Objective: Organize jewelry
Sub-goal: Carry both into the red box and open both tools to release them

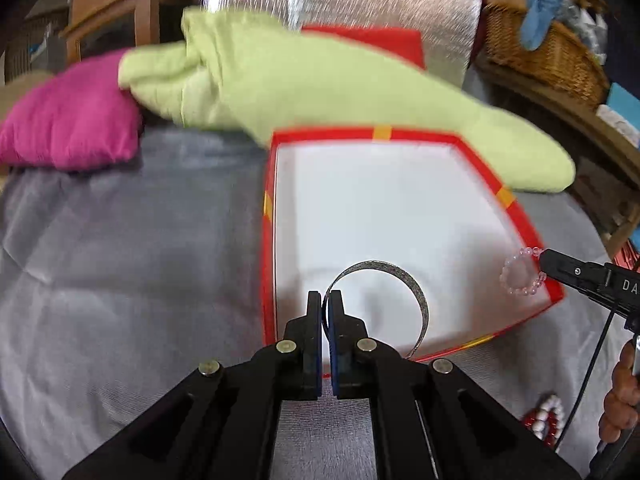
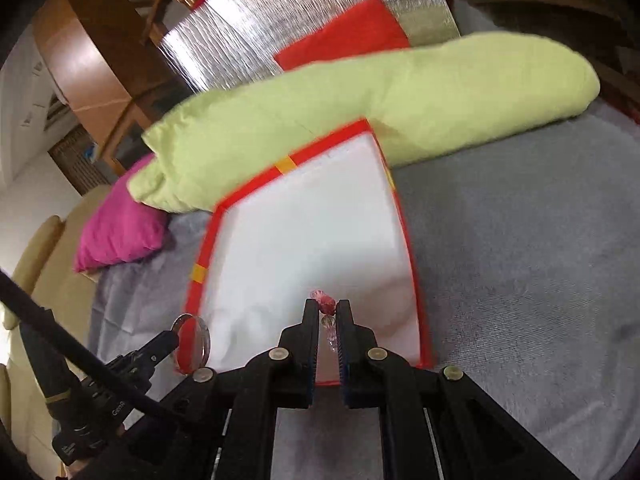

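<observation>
A shallow red box (image 1: 516,210) (image 2: 414,292) with a white inside lies on the grey bed cover. My left gripper (image 1: 325,300) is shut on a silver bangle (image 1: 418,298), held over the box's near end. The bangle (image 2: 191,342) also shows at the box's left corner in the right wrist view, pinched by the left gripper (image 2: 174,336). My right gripper (image 2: 326,306) is shut on a pink bead bracelet (image 2: 324,300). From the left wrist view that bracelet (image 1: 520,272) hangs from the right gripper (image 1: 544,258) over the box's right rim.
A long green pillow (image 1: 320,80) (image 2: 360,108) lies behind the box, with a pink cushion (image 1: 68,128) (image 2: 120,232) to its left. Red and white beads (image 1: 546,420) lie on the cover at lower right, by a hand (image 1: 620,396). A wicker basket (image 1: 548,48) stands far right.
</observation>
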{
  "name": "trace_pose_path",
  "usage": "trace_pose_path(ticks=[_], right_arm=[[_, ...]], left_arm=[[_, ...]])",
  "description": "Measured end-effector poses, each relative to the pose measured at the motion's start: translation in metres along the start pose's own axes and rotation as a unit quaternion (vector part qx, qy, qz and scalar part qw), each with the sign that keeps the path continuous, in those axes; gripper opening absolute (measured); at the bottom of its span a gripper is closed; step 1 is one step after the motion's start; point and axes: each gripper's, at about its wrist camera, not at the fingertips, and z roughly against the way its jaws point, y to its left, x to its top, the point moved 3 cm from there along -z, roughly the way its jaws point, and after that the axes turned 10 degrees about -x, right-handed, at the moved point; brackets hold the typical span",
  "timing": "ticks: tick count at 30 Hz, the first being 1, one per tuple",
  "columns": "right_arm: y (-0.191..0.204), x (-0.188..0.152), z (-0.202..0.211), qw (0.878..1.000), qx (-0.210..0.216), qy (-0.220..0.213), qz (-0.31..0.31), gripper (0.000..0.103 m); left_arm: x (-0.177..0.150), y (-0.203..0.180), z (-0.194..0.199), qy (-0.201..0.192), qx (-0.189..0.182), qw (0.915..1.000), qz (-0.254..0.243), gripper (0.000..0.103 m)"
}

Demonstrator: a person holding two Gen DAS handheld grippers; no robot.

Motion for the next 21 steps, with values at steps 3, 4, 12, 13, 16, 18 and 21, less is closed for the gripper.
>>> trace_pose_path(ticks=[3, 4, 12, 13, 16, 18, 21], right_arm=[[-0.002, -0.002, -0.015, 1.0, -0.005, 0.025, 0.003, 0.009], [-0.001, -0.002, -0.017, 1.0, -0.009, 0.028, 0.007, 0.009], [-0.009, -0.014, -0.022, 0.997, -0.024, 0.078, 0.009, 0.01], [-0.01, -0.015, -0.02, 0.996, -0.025, 0.08, 0.01, 0.01], [-0.015, -0.019, -0.015, 0.995, -0.022, 0.094, 0.005, 0.01], [-0.018, -0.019, -0.012, 0.995, -0.022, 0.097, -0.001, 0.01], [-0.02, -0.02, -0.009, 0.994, -0.019, 0.104, -0.009, 0.012]], left_arm=[[-0.007, -0.001, -0.007, 0.016, 0.014, 0.9998, -0.006, 0.006], [-0.008, -0.002, -0.009, 0.021, 0.012, 0.9997, -0.005, 0.007], [-0.021, -0.009, -0.01, 0.055, 0.009, 0.9984, -0.006, 0.008], [-0.022, -0.01, -0.009, 0.057, 0.01, 0.9983, -0.009, 0.008], [-0.026, -0.014, -0.005, 0.067, 0.007, 0.9976, -0.016, 0.008], [-0.031, -0.016, 0.0, 0.071, -0.001, 0.9974, -0.014, 0.008], [-0.037, -0.02, 0.008, 0.073, -0.004, 0.997, -0.025, 0.008]])
